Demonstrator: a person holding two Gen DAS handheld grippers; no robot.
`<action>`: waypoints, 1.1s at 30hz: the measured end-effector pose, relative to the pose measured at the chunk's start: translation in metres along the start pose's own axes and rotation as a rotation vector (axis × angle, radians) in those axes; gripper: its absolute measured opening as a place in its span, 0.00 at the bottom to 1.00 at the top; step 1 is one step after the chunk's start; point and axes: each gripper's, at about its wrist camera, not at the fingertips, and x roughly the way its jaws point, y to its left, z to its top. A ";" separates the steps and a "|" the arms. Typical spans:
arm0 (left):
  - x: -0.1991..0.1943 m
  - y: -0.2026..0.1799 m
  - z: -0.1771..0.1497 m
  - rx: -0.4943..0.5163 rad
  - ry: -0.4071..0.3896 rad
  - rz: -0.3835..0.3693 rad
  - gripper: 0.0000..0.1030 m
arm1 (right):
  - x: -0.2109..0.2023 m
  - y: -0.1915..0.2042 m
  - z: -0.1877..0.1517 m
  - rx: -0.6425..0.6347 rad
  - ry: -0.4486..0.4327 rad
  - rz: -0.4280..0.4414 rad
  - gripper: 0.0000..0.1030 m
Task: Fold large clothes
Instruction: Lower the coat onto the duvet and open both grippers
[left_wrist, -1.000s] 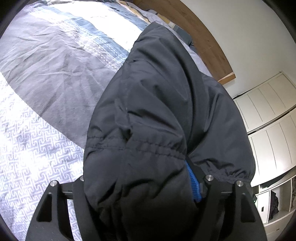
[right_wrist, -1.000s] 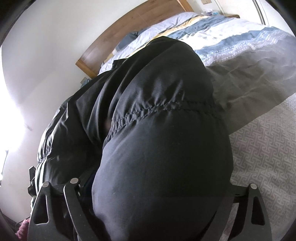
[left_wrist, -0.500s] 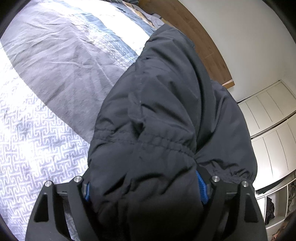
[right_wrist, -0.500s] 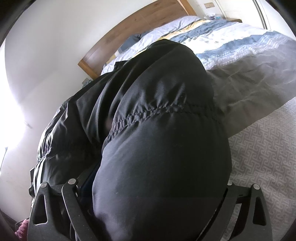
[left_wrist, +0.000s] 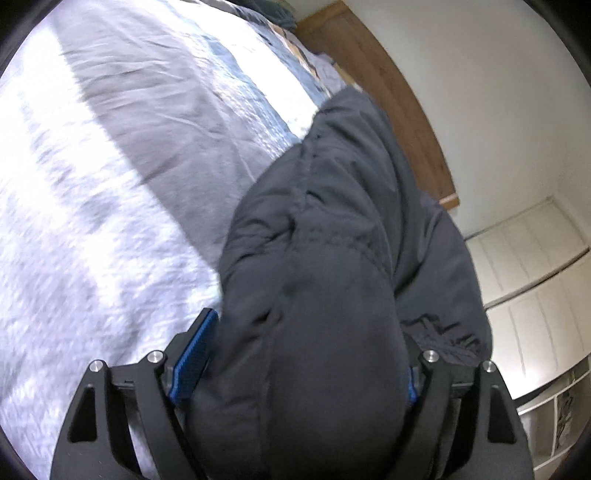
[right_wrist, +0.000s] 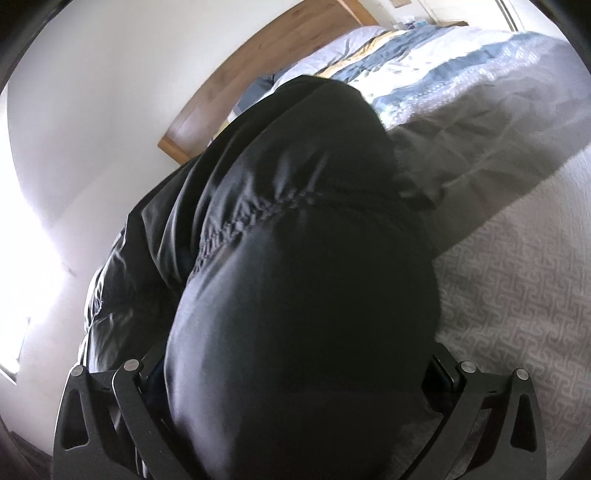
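We see the jacket (left_wrist: 332, 277) lying between our left gripper's (left_wrist: 295, 373) fingers, the bed (left_wrist: 110, 184) under it, the headboard (left_wrist: 388, 92) behind.
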 end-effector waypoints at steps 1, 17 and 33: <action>-0.005 0.004 -0.002 -0.008 -0.002 -0.006 0.80 | -0.001 -0.003 -0.001 0.003 -0.011 0.005 1.00; -0.086 0.023 -0.072 -0.025 -0.253 0.028 0.80 | -0.078 -0.044 -0.043 0.174 -0.190 -0.028 1.00; -0.142 -0.009 -0.166 0.238 -0.289 0.359 0.80 | -0.121 -0.008 -0.130 0.072 -0.229 -0.354 1.00</action>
